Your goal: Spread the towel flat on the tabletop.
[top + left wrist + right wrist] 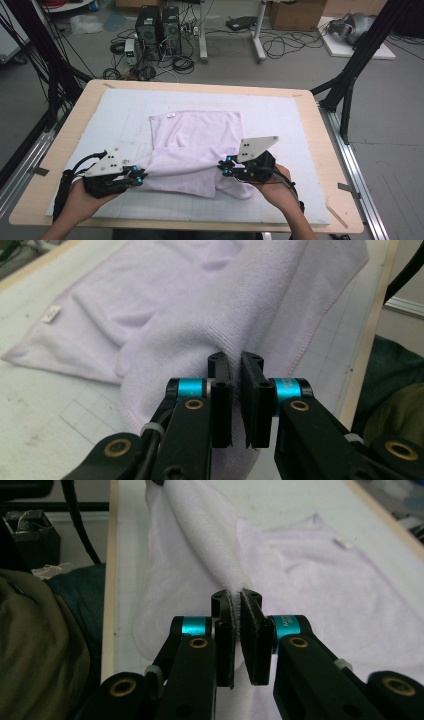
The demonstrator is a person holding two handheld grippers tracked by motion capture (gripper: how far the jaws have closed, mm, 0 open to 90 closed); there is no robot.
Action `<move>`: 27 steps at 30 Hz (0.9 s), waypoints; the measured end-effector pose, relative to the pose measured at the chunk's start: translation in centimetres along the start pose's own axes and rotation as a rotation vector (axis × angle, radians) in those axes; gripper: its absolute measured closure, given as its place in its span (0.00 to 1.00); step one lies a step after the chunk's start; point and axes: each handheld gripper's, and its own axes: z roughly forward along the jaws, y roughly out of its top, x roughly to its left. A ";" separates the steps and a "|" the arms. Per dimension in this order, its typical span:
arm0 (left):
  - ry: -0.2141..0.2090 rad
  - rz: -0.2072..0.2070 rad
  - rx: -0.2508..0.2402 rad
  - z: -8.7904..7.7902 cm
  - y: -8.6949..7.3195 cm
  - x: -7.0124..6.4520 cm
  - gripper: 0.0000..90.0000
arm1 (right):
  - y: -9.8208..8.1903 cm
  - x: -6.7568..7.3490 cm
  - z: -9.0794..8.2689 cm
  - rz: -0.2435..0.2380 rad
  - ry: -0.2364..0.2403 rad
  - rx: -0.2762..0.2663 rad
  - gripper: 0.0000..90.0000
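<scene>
- On the near half of the bench [60, 150], we are holding the towel [195, 135] by its two near corners, one in each claw.
- We are gripping the near left corner with the left claw [139, 176]; in the left gripper view the left claw [236, 390] has its jaws nearly together, with a fold of the towel [200, 315] pinched between the pads.
- We are gripping the near right corner with the right claw [223, 167]; in the right gripper view the right claw [236, 627] is likewise clamped, and the hem of the towel [320, 590] is running up out of the narrow gap.
- The near edge is hanging raised between the two claws, sagging a little in the middle, while the far half is lying flat on the white mat [280, 115], with its small label [170, 115] near the far left corner.
- The relation we are judging by: the flat part lies straight ahead of both claws, away from us, and the held edge is running left to right across the bench.
- Both hands are standing about equally near the far edge, so we judge that any fold forward is going to need the two claws travelling together, keeping the held edge parallel to the far hem.
- If one claw leads, the fold is likely to land skewed.
</scene>
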 end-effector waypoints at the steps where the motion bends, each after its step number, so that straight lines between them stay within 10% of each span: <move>1: 0.001 -0.011 0.012 0.5 -0.3 0.3 0.92 | -0.4 -0.3 0.8 0.012 0.002 0.013 0.95; 8: -0.002 -0.087 0.056 4.0 -1.2 2.6 0.61 | -2.5 -4.1 7.0 0.134 -0.009 0.083 0.91; 12: -0.028 -0.086 0.089 5.8 -1.5 2.9 0.64 | -2.9 -4.9 7.5 0.177 -0.009 0.076 0.80; 21: -0.044 -0.079 0.131 7.5 -2.5 2.8 0.91 | -4.0 -1.2 2.7 0.129 -0.070 -0.004 0.80; 27: 0.002 -0.073 0.132 7.0 -2.4 2.8 0.74 | -7.0 -0.1 5.3 0.155 -0.060 0.080 0.78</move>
